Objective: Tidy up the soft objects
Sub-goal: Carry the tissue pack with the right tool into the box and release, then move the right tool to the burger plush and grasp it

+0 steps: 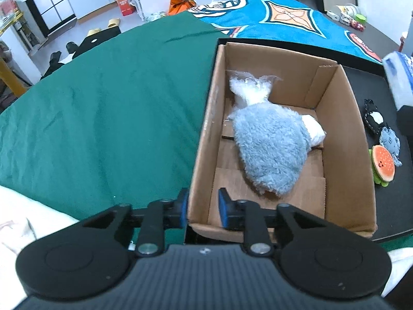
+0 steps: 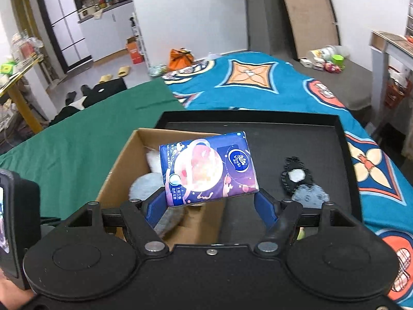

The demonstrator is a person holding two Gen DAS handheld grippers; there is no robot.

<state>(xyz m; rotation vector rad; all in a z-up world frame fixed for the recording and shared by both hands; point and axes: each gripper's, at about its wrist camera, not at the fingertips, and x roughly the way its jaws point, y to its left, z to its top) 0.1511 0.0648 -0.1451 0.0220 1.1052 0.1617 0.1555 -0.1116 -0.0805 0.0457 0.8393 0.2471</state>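
A cardboard box (image 1: 343, 139) stands on a black tray and holds a grey plush toy (image 1: 271, 149) and a white plastic bag (image 1: 250, 90). My left gripper (image 1: 202, 211) is shut on the box's near left wall, one finger outside, one inside. My right gripper (image 2: 209, 204) is shut on a blue-purple tissue pack (image 2: 209, 168) and holds it above the box (image 2: 121, 165). The pack also shows at the right edge of the left wrist view (image 1: 400, 77). On the tray right of the box lie a black plush (image 1: 373, 117), a small grey plush (image 1: 389, 142) and a burger-shaped plush (image 1: 384, 166).
The black tray (image 2: 322, 155) rests on a bed with a green sheet (image 1: 103, 108) and a blue patterned blanket (image 1: 284, 18). Slippers, an orange bag and boxes lie on the floor beyond. A side table with clutter stands at the far right.
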